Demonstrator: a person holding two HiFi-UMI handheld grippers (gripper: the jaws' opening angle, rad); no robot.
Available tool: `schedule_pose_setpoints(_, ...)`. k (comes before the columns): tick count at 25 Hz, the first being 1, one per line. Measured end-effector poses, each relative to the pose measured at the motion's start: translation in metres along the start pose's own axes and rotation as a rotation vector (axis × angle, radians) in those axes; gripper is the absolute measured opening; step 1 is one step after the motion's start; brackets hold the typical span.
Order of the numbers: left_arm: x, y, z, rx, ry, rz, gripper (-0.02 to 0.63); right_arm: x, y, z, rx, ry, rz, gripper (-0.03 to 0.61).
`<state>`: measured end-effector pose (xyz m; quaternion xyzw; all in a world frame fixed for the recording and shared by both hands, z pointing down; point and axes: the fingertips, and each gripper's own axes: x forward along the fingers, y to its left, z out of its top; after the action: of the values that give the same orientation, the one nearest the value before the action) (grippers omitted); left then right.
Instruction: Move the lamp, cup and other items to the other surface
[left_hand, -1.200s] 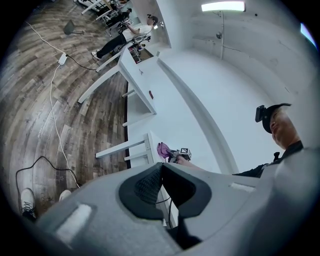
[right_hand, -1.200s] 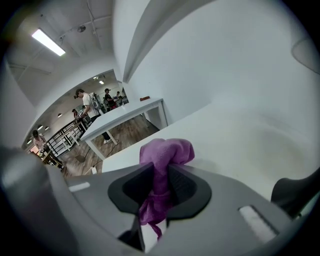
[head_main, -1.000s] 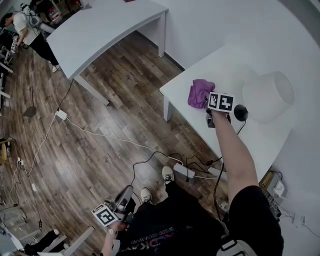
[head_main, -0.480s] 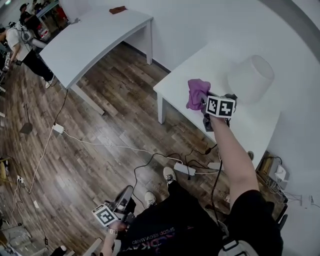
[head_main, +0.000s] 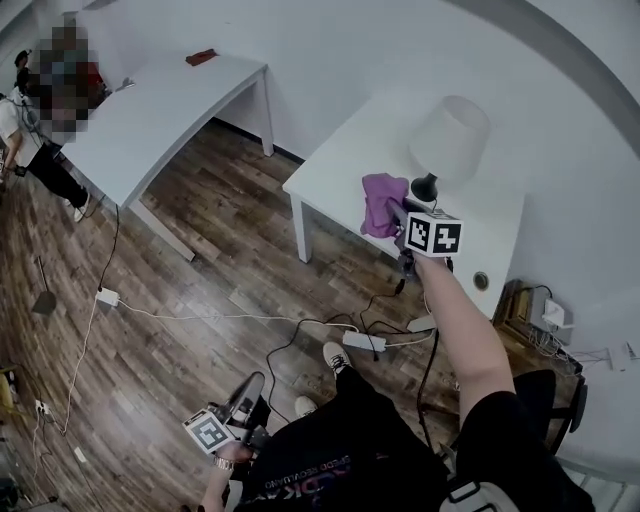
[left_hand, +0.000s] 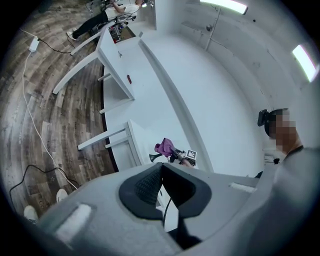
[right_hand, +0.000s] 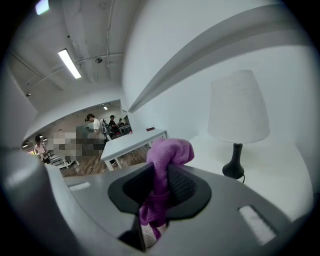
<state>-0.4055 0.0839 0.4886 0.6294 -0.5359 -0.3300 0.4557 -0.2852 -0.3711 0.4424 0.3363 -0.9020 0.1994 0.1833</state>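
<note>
Risen off the tabletop (head_main: 330, 175), the right tongs (right_hand: 160, 175), arm outstretched, pinched the purple cloth (right_hand: 170, 150), its length running vertically; left tongs (left_hand: 161, 172) were pressed together.

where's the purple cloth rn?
The crumpled purple cloth is pinched in the fingers of the right gripper, held over the small white table, just left of the white-shaded, black-based lamp in the head view.

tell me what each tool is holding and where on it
Right tool: the purple cloth, pinched at a bunched middle fold. Left tool: nothing, jaws together.
</note>
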Motion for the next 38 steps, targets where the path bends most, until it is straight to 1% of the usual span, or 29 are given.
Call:
schedule_pose_setpoints(3,-0.001,-0.007,-0.004,0.026,0.057,-0.041,-0.003,-0.038,0.005,-0.008,-0.004,-0.027,-0.011,0.080)
schedule_pose_setpoints(7,-0.008,-0.013,-0.014,0.044,0.128,-0.076,-0.003,-0.081,0.012,-0.025,-0.007,-0.043,-0.027,0.080)
schedule_pose_setpoints(10,-0.014,-0.014,-0.020,0.043,0.176,-0.092,-0.003,-0.118,0.013,-0.041,0.018,-0.068,-0.055,0.080)
schedule_pose_setpoints(13,-0.010,-0.017,-0.031,0.035,0.241,-0.114,-0.003,-0.153,0.012,-0.056,0.050,-0.093,-0.083,0.080)
schedule_pose_setpoints(17,0.009,-0.029,-0.052,0.051,0.353,-0.157,-0.003,-0.200,0.000,-0.077,0.092,-0.118,-0.129,0.080)
schedule_pose_setpoints(21,0.031,-0.037,-0.072,0.064,0.445,-0.192,-0.003,-0.252,-0.024,-0.095,0.139,-0.158,-0.206,0.080)
schedule_pose_setpoints(27,0.072,-0.055,-0.125,0.057,0.609,-0.253,-0.003,-0.326,-0.073,-0.130,0.215,-0.189,-0.342,0.080)
schedule_pose_setpoints(34,0.111,-0.093,-0.208,0.060,0.777,-0.307,-0.003,-0.446,-0.146,-0.186,0.309,-0.206,-0.521,0.080)
schedule_pose_setpoints(38,0.130,-0.112,-0.251,0.064,0.851,-0.320,-0.003,-0.516,-0.181,-0.223,0.382,-0.227,-0.624,0.080)
